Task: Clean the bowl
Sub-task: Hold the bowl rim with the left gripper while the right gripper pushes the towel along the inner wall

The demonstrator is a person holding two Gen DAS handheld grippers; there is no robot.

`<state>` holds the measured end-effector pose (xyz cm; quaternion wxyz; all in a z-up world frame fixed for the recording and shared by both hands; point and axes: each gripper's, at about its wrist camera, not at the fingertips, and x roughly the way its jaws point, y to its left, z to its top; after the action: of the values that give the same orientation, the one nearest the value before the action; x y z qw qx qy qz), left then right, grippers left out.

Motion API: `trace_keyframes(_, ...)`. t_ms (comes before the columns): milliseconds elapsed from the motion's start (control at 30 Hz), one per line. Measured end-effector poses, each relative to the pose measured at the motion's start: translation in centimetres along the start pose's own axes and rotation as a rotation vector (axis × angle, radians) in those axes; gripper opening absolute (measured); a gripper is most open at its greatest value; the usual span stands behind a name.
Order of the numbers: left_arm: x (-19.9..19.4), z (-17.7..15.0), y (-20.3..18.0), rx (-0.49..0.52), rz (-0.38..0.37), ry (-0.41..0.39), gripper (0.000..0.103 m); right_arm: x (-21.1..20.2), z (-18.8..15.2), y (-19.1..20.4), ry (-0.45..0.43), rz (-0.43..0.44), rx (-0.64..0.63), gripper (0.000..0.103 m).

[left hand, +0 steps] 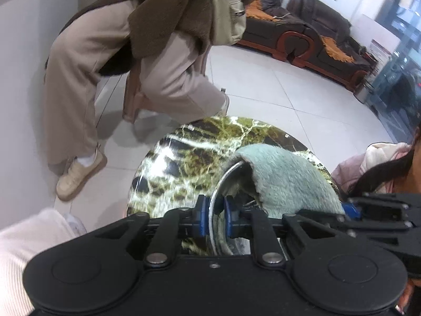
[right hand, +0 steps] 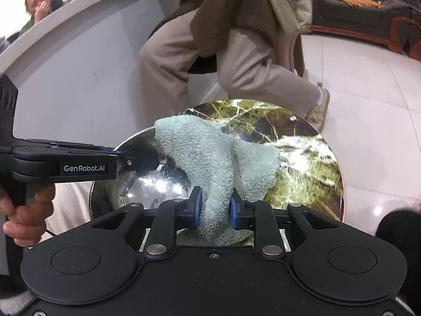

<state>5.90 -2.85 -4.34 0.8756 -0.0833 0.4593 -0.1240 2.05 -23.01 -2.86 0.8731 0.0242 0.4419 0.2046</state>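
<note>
A shiny steel bowl [right hand: 147, 184] stands on a round green marble table [right hand: 302, 173]. My left gripper [left hand: 216, 217] is shut on the bowl's rim [left hand: 213, 205], one blue pad on each side of it. From the left of the right wrist view that same left gripper [right hand: 119, 155] reaches onto the bowl's edge. A pale green fluffy cloth [right hand: 218, 158] drapes over the bowl's far side and down into it. My right gripper [right hand: 215, 210] is shut on a bunched fold of the cloth. In the left wrist view the cloth [left hand: 284, 179] covers the bowl's right part.
A person in beige trousers [left hand: 84, 84] and a brown coat stands just beyond the table's far edge. A white counter wall [right hand: 79, 65] curves at the left. Dark sofas [left hand: 315, 31] line the far right, with white tiled floor [left hand: 276, 89] between.
</note>
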Motion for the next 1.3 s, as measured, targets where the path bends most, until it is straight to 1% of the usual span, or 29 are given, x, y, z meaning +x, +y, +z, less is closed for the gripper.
trace_keyframes(67,-0.5,-0.6,0.2,-0.021,0.007,0.007,0.009,0.6,0.9,0.2,0.013,0.0,-0.049,0.016)
trace_keyframes(167,-1.0,-1.3,0.1,-0.015,0.007,0.022,0.012,1.1,1.8,0.5,0.032,0.009,-0.098,0.016)
trace_keyframes(233,-0.8,-0.8,0.2,-0.004,0.003,0.02,0.012,1.4,2.3,0.9,0.046,0.01,-0.149,0.016)
trace_keyframes(400,0.6,0.4,0.4,0.02,-0.015,0.022,0.012,1.9,2.8,1.4,0.061,0.001,-0.218,0.016)
trace_keyframes(467,0.4,0.2,0.6,0.009,-0.012,0.012,0.011,2.1,3.1,1.6,0.062,-0.005,-0.244,0.016)
trace_keyframes(533,0.1,-0.2,1.2,-0.035,-0.001,-0.005,0.011,2.8,4.0,2.0,0.055,0.015,-0.276,0.017)
trace_keyframes(633,0.2,-0.4,1.5,-0.059,0.018,-0.009,0.012,3.7,4.9,3.1,0.041,0.013,-0.35,0.021)
trace_keyframes(700,0.3,-0.7,1.4,-0.053,0.034,-0.017,0.014,4.0,4.9,4.0,0.039,0.0,-0.411,0.023)
trace_keyframes(800,0.3,-0.9,1.1,-0.029,0.04,-0.026,0.014,3.2,4.4,4.8,0.027,-0.03,-0.459,0.025)
trace_keyframes(833,0.3,-1.0,1.1,-0.022,0.041,-0.027,0.014,2.7,4.2,5.0,0.018,-0.039,-0.468,0.029)
trace_keyframes(867,0.3,-1.1,1.1,-0.022,0.041,-0.025,0.014,2.6,4.1,5.3,0.011,-0.045,-0.47,0.031)
trace_keyframes(900,0.4,-1.1,1.2,-0.022,0.039,-0.023,0.014,2.0,4.0,5.6,-0.011,-0.062,-0.475,0.031)
trace_keyframes(967,0.4,-1.1,1.2,-0.022,0.039,-0.02,0.014,1.8,4.2,6.1,-0.028,-0.058,-0.481,0.031)
trace_keyframes(1067,0.4,-1.0,1.2,-0.017,0.045,-0.019,0.014,2.7,4.6,7.1,-0.032,-0.034,-0.484,0.031)
trace_keyframes(1133,0.4,-1.1,1.2,-0.018,0.049,-0.02,0.014,4.0,4.8,7.5,-0.015,-0.022,-0.478,0.032)
trace_keyframes(1167,0.4,-1.0,1.2,-0.02,0.049,-0.02,0.014,4.5,4.7,7.4,-0.01,-0.032,-0.471,0.031)
trace_keyframes(1200,0.4,-1.0,1.2,-0.022,0.05,-0.02,0.014,4.7,4.5,7.1,-0.004,-0.041,-0.451,0.03)
trace_keyframes(1233,0.4,-1.0,1.2,-0.024,0.05,-0.021,0.014,4.9,4.3,6.8,0.002,-0.05,-0.429,0.023)
trace_keyframes(1267,0.4,-1.0,1.3,-0.026,0.049,-0.023,0.014,4.6,3.9,6.5,0.007,-0.048,-0.407,0.02)
trace_keyframes(1300,0.3,-1.0,1.3,-0.029,0.047,-0.023,0.014,4.3,3.4,6.1,0.012,-0.045,-0.384,0.019)
